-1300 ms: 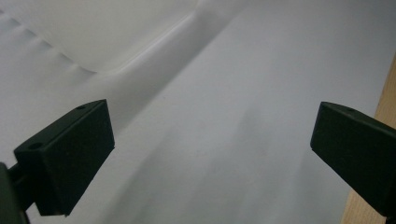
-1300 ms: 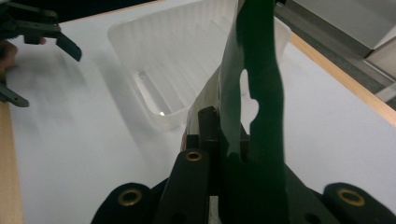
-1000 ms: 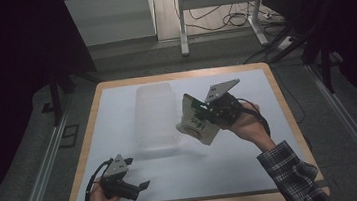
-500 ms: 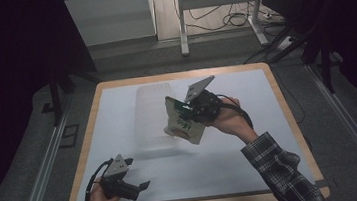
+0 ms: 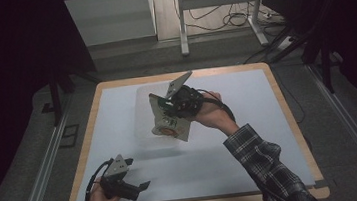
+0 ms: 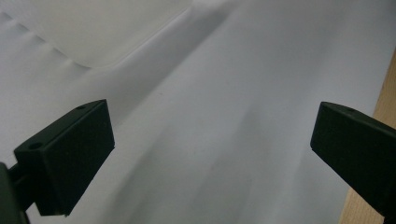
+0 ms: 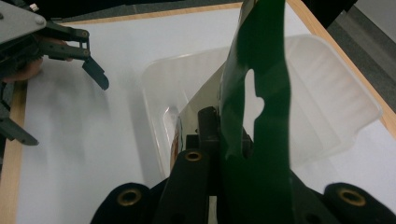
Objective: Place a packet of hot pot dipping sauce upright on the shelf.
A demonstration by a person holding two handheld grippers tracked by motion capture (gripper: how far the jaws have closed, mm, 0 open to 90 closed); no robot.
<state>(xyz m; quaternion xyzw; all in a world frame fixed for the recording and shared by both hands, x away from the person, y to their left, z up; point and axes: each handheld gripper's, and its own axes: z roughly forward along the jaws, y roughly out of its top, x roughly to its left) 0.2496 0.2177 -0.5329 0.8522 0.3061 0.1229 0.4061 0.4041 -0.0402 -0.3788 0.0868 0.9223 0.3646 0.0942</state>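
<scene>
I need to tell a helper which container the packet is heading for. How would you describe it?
On the wood-rimmed table covered in white, look at the far middle. The clear plastic tub lies there, under the packet in the right tongs; it alone is see-through.

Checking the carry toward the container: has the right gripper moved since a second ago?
Yes. The right gripper, shut on the green packet, has moved left across the table, and now hangs over the clear plastic container.

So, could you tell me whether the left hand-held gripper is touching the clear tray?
Apart. The high view shows the left hand-held gripper near the table's front edge, with bare white mat between it and the clear tray farther back.
</scene>
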